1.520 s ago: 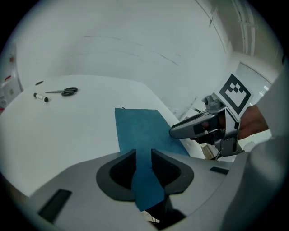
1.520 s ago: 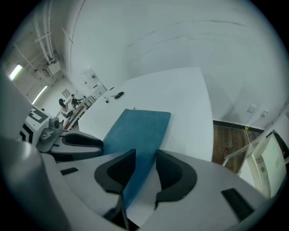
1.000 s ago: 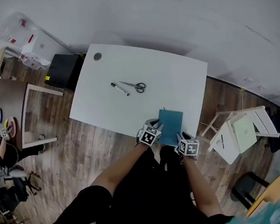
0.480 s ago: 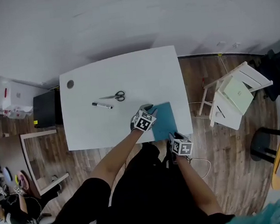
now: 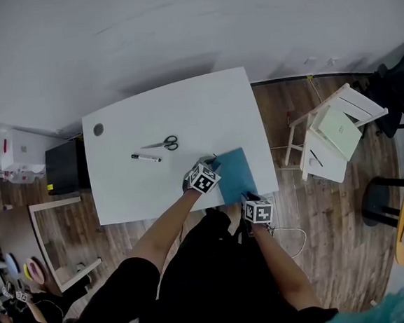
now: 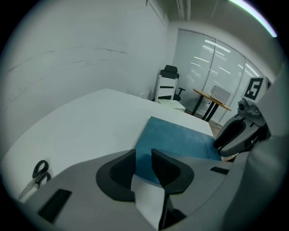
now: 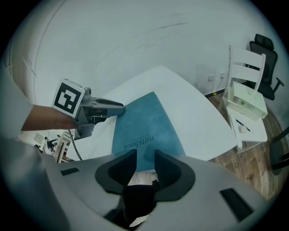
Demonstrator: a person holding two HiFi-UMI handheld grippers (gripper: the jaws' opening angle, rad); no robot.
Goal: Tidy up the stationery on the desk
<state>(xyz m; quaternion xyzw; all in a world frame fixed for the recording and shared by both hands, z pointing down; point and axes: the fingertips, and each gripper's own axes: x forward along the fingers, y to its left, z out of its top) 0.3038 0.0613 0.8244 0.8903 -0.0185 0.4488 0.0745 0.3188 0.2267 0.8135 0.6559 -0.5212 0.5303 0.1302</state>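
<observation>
I have both grippers at the blue notebook [image 5: 235, 172]. It lies flat on the near right part of the white desk [image 5: 148, 113]. My left gripper [image 6: 143, 155] is at the notebook's left edge. Its jaws stand apart, and I see blue cover and a bit of bare desk in the gap. My right gripper [image 7: 144, 155] is at the near edge, close to the rim of the desk. Its jaws are wide too, but they have just been closing a little, and the notebook's edge sits right at the gap. Neither one is squeezing yet.

I think the step is to pick the notebook up. To do it well, I should slide the thin edge deep between the jaws before I squeeze, so the cover does not slip out. Then I should lift both sides together and keep it level. The scissors [image 5: 164, 144] and the marker [image 5: 145, 157] lie farther back on the left, well apart from the notebook, so nothing is in my way.
</observation>
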